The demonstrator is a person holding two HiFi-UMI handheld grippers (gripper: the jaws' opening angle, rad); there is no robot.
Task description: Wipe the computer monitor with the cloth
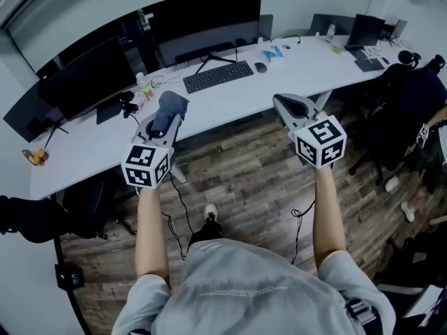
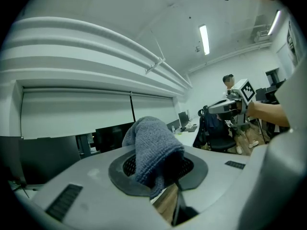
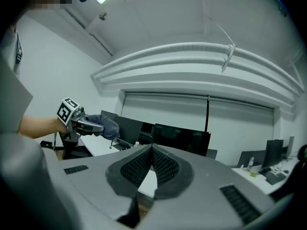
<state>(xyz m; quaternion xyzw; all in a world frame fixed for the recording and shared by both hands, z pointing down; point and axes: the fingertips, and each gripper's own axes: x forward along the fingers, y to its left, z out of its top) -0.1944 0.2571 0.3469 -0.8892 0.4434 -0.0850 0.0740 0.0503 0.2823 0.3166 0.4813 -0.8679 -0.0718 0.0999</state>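
While our left gripper [image 1: 164,123] pinched the grey-blue cloth [image 1: 172,105] above the near edge of the white surface [image 1: 279,68], the dark monitor [image 1: 89,75] stood ahead and leftward, nearer it than our right gripper [image 1: 292,107], whose jaws were pressed together on nothing.

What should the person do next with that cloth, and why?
Probably carry the left hand-held gripper forward toward the monitor. Its jaws are shut on the grey cloth, which hangs over the desk edge, apart from any screen.
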